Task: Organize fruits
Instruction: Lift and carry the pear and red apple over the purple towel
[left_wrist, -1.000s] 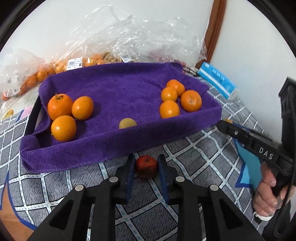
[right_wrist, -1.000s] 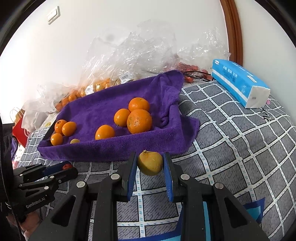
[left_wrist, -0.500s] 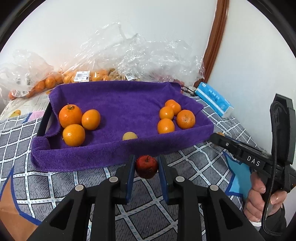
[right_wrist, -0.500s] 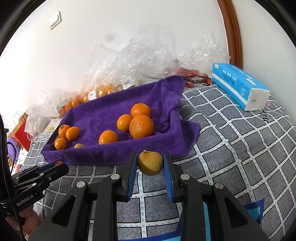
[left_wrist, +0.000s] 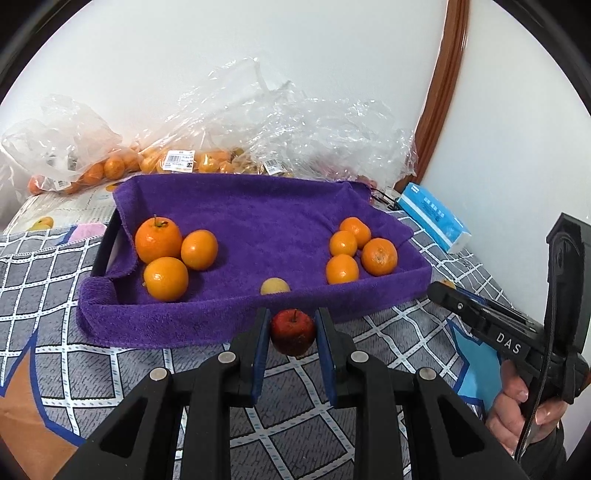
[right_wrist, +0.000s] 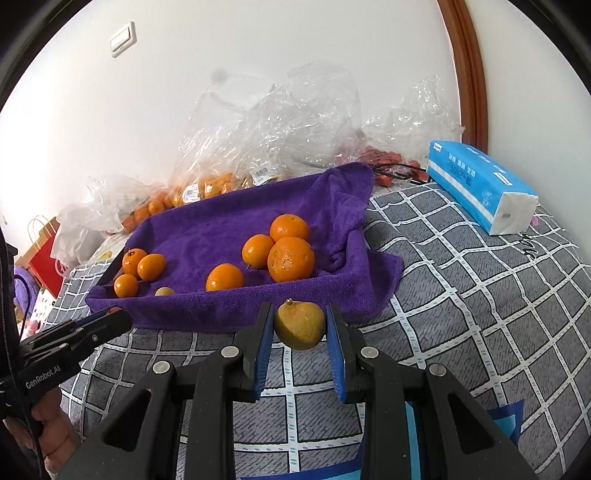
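Now left tool (left_wrist: 293, 334) clenched on red apple (left_wrist: 293, 331), lifted higher than before, right tool (right_wrist: 300, 334) gripping yellow fruit (right_wrist: 300, 325)

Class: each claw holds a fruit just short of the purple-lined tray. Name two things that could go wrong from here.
1. The red fruit sits at the very tips of the left claw; it may slip out.
2. The tray has a raised front edge; a low carry could knock the yellow fruit from the right claw.

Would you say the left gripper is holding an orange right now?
No, the left gripper is shut on a small red apple.
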